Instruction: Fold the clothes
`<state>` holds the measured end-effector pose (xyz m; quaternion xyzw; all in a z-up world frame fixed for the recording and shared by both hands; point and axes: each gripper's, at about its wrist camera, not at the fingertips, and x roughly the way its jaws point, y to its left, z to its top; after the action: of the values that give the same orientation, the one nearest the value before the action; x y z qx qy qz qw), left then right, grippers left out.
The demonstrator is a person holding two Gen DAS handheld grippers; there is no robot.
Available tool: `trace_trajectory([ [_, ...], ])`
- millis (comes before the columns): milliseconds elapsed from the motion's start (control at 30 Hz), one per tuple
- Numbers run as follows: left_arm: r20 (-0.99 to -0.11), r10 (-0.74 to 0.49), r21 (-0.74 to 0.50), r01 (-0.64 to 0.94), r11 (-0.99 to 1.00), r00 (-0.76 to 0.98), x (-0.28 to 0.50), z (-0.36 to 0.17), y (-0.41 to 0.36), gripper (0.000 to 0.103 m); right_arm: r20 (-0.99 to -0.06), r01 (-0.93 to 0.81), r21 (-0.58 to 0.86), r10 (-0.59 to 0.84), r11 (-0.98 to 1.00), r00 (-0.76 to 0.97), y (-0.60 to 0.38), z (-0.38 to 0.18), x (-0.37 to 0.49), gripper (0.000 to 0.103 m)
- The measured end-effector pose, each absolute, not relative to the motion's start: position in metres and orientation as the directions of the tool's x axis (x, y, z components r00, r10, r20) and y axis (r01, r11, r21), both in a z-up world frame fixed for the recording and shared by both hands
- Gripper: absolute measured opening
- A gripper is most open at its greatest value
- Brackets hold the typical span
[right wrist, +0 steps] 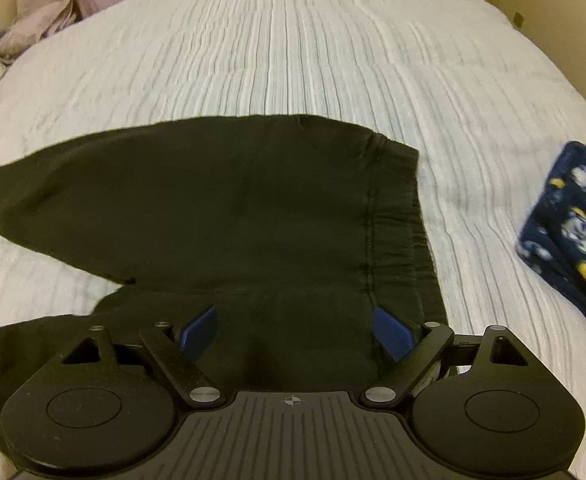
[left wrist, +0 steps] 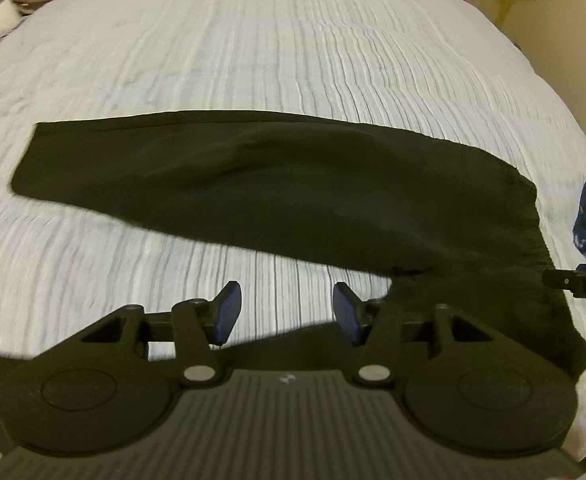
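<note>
Trousers (left wrist: 277, 184), black, spread flat on bed (left wrist: 293, 48); pale ribbed bedspread under them. Waistband to the right in both views, gathered elastic visible in right wrist view. Upper leg laid out long toward the left, cuff end squared off. Second leg running along the near edge under both tools, split from the first at the crotch.

Left tongs (left wrist: 284, 312): apart, blue pads (left wrist: 229, 312) facing each other, nothing between them. Bare bedspread showing in the gap, near leg's edge just below. Not touching cloth as far as can be told.

Right tongs (right wrist: 295, 330): wide apart, nothing clamped. Poised over seat of trousers near waistband; right pad (right wrist: 393, 332) lying over the waistband seam. Contact with fabric not clear.

Blue printed cloth (right wrist: 573, 232), white and yellow pattern, on bed to the right, well apart from trousers. Edge of right tool visible at right margin of left wrist view.

Pinkish heap of clothes (right wrist: 41, 20) at far left corner beyond bed. Some motion blur in both views.
</note>
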<state>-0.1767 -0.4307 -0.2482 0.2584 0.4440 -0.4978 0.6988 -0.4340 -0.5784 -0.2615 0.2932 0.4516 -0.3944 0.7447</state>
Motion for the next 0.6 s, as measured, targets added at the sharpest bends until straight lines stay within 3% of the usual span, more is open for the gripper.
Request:
trace_trajectory([
  [200, -0.858, -0.507, -0.075, 0.956, 0.283, 0.083, -0.138, -0.293, -0.481, 0.038, -0.878, 0.82, 0.053, -0.365, 0.569, 0.31, -0.616, -0.29, -0.408, 0.088],
  [267, -0.851, -0.518, -0.056, 0.968, 0.245, 0.082, -0.125, -0.304, -0.499, 0.029, -0.865, 0.8, 0.043, -0.379, 0.598, 0.329, -0.632, -0.296, -0.394, 0.088],
  [333, -0.843, -0.531, -0.029, 0.978, 0.205, 0.086, -0.111, -0.313, -0.518, 0.029, -0.854, 0.777, 0.036, -0.385, 0.629, 0.351, -0.648, -0.301, -0.38, 0.079],
  [600, -0.81, -0.586, 0.046, 0.999, -0.021, 0.025, -0.051, -0.329, -0.595, 0.037, -0.799, 0.598, 0.022, -0.346, 0.801, 0.492, -0.716, -0.299, -0.329, 0.078],
])
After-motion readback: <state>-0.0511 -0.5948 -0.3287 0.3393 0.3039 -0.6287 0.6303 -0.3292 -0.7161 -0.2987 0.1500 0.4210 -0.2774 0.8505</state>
